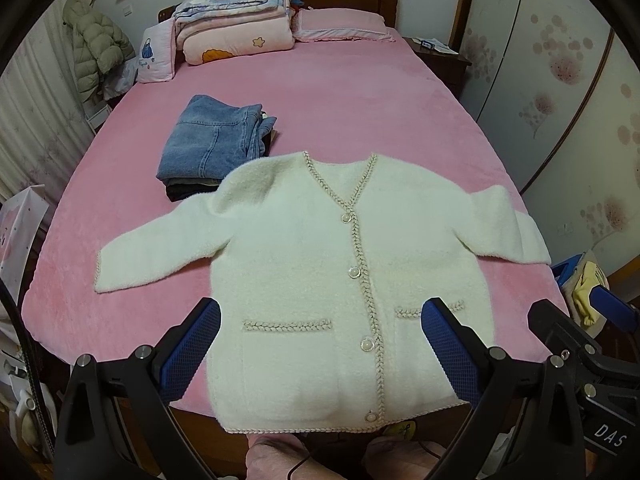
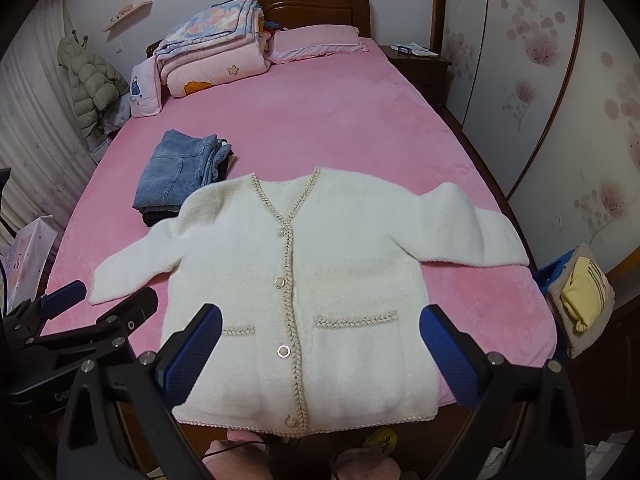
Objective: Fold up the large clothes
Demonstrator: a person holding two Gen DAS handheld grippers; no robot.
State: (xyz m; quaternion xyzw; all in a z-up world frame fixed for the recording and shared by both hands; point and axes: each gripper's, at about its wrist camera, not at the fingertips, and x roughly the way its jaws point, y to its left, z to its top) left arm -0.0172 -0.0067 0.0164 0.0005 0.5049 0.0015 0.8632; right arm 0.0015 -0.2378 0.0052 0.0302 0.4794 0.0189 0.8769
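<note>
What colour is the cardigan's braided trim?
Beige, on the white cardigan; clearest in the right wrist view.

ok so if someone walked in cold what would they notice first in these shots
A fluffy white cardigan lies spread out flat, buttoned, sleeves out to both sides, at the near end of a bright pink bed. Behind its left shoulder sits a folded stack topped with blue jeans, and folded quilts are piled against the headboard. Both the left gripper and right gripper hover over the hem with jaws wide apart, holding nothing.
</note>
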